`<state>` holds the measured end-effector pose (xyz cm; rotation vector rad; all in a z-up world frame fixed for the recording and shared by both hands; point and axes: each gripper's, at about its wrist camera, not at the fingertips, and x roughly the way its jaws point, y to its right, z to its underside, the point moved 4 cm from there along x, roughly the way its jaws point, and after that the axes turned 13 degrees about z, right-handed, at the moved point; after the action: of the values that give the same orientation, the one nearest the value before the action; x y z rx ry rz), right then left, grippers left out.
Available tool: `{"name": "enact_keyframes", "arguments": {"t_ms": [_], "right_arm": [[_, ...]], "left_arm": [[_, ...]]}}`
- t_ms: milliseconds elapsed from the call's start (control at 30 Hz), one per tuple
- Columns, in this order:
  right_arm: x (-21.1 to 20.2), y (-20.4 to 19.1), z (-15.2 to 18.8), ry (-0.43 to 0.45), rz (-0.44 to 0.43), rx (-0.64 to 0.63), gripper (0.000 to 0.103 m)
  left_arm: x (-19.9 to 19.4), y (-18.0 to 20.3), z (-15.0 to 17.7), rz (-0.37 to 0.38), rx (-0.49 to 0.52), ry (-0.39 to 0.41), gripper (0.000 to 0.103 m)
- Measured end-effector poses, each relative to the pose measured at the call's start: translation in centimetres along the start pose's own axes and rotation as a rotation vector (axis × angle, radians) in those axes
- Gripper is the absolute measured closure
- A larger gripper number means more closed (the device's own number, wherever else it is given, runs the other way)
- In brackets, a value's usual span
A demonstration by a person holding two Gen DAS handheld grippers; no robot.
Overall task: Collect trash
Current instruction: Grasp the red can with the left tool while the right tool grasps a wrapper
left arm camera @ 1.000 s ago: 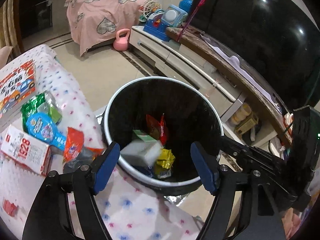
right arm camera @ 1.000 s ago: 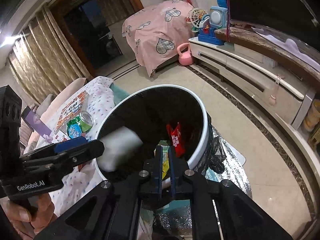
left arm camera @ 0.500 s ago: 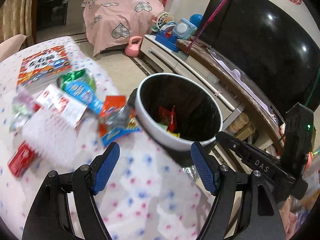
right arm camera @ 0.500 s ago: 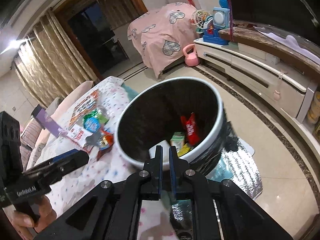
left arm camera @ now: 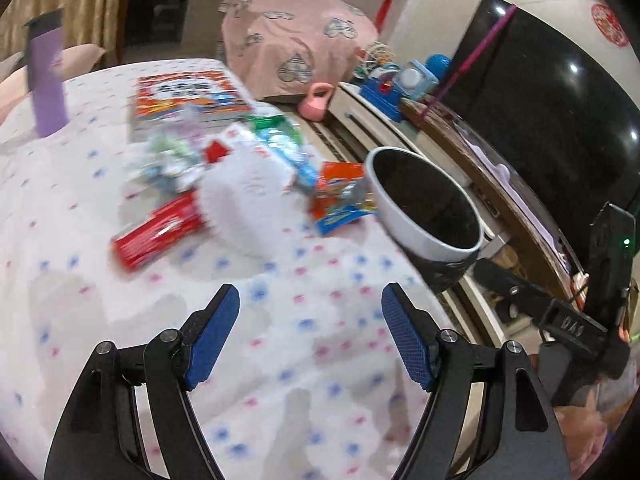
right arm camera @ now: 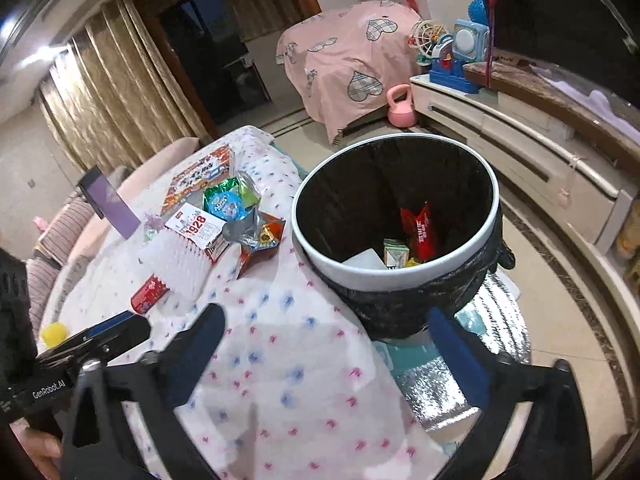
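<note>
While half a second back pressed together over the bin mouth, now spread wide and empty: right tool (right arm camera: 326, 344), low above the dotted cloth of the desk (right arm camera: 304, 364). Left tool (left arm camera: 310, 334) likewise spread and empty, as before, but swung further off the trash bin (right arm camera: 394, 208) and over the cloth, bin now off to its right at the desk edge. In the bin, lined with a black bag: red wrapper (right arm camera: 418, 230), green-and-white carton (right arm camera: 394, 254), white foam block (right arm camera: 364, 259) at the bottom. Left on the desk, close together beside the bin: orange snack packet (right arm camera: 260, 240), "1928" box (right arm camera: 200, 230), green-and-blue packet (right arm camera: 228, 202), white ridged foam piece (right arm camera: 176, 266), red pack (right arm camera: 149, 295) touching it. Further back, a picture book (right arm camera: 200, 174) and an upright purple box (right arm camera: 108, 202). Blurred in the left wrist view, so details of the pile not readable there.
</note>
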<state>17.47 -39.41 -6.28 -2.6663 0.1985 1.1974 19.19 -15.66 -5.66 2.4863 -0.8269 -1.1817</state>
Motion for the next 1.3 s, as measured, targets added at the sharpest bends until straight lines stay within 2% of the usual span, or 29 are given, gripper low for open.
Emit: {"name": "enact_keyframes", "arguments": {"t_ms": [67, 200, 300, 433, 633, 667, 733, 867, 933, 1000, 1200, 1300], "right_arm": [[-0.3, -0.4, 0.2, -0.010, 0.008, 0.007, 0.000], [-0.4, -1.2, 0.6, -0.045, -0.030, 0.043, 0.000], [-0.9, -2.7, 1.4, -0.011, -0.159, 0.040, 0.000], [-1.2, -4.5, 2.2, 0.038, -0.180, -0.019, 0.000], [0.9, -6.8, 2.4, -0.026, -0.115, -0.079, 0.000], [1.4, -7.1, 2.2, -0.033, -0.126, -0.080, 0.001], [1.7, -7.4, 2.0, -0.021, -0.150, -0.085, 0.002], [2.7, -8.0, 1.3, -0.008, -0.132, -0.105, 0.002], [3.1, -8.2, 0.7, -0.003, -0.138, -0.101, 0.006], [3.3, -8.5, 0.1, 0.006, -0.141, -0.112, 0.014], [4.4, -9.1, -1.8, 0.039, -0.098, -0.146, 0.033], [5.7, -9.3, -2.8, 0.039, -0.076, -0.167, 0.034]], "left_arm": [[-0.8, -1.2, 0.3, -0.019, -0.014, 0.009, 0.028], [-2.1, -3.5, 0.9, -0.051, -0.041, 0.022, 0.027], [-2.7, -4.9, 1.2, -0.070, -0.060, 0.026, 0.027], [-3.3, -6.4, 1.5, -0.089, -0.074, 0.026, 0.027], [-3.5, -8.1, 1.1, -0.117, -0.074, 0.023, 0.027], [-3.5, -8.4, 1.0, -0.123, -0.074, 0.022, 0.027], [-3.3, -8.9, 0.6, -0.131, -0.067, 0.018, 0.027], [-2.5, -9.6, -0.3, -0.142, -0.045, -0.004, 0.027], [-2.0, -9.8, -0.8, -0.150, -0.023, -0.021, 0.027], [-1.6, -9.9, -1.2, -0.153, -0.003, -0.030, 0.027], [0.0, -10.2, -3.1, -0.154, 0.056, -0.061, 0.027], [1.1, -10.4, -3.8, -0.147, 0.078, -0.090, 0.027]]}}
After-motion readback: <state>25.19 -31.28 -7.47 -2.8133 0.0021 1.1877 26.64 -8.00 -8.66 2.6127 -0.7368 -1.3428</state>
